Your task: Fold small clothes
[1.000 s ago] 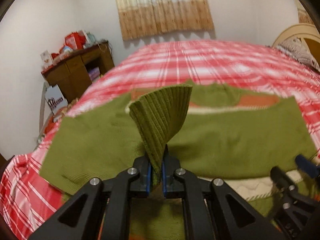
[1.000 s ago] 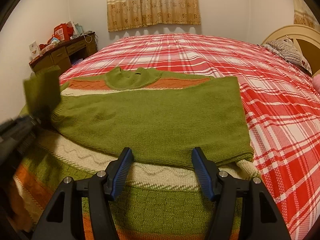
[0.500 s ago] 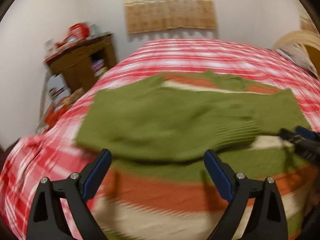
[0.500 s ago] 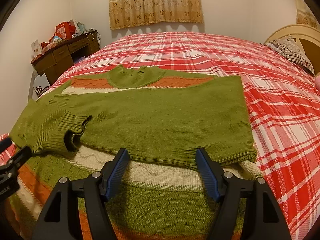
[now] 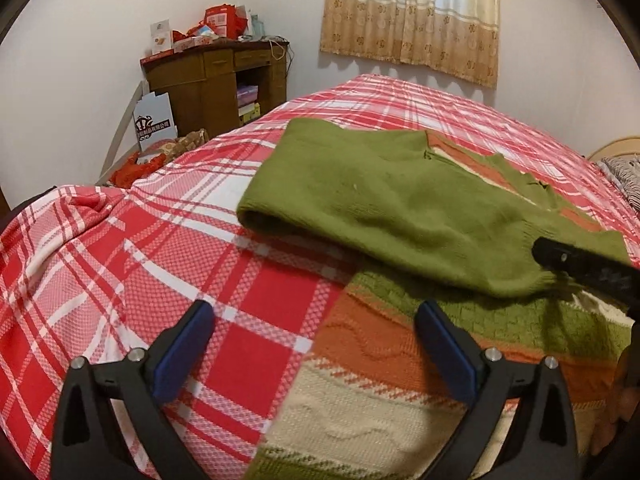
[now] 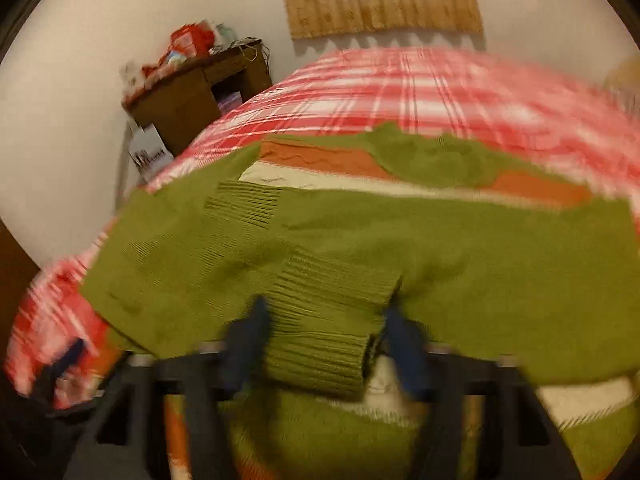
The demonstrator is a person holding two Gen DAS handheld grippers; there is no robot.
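A green sweater (image 5: 400, 200) with orange and cream bands lies flat on the bed, one sleeve folded across its body. My left gripper (image 5: 314, 320) hovers over the sweater's lower left edge. Its jaws are opening wide and hold nothing. My right gripper (image 6: 326, 316) straddles the sleeve's ribbed cuff (image 6: 332, 288). Its jaws are closing with the cuff between them, and the cuff lies flat, not bunched. The right wrist view is blurred. In the left wrist view the right gripper's black finger (image 5: 580, 268) shows at the cuff.
A red plaid bed cover (image 5: 140, 240) runs under everything. A brown desk (image 5: 216, 80) piled with boxes stands by the far wall, with a paper bag (image 5: 154, 120) leaning beside it. A curtain (image 5: 412, 20) hangs behind, and a headboard (image 5: 616, 148) shows at the right.
My left gripper let go of the ribbed cuff, opened wide and moved left to the sweater's lower edge. The sleeve dropped flat. My right gripper swung left to the cuff and narrowed.
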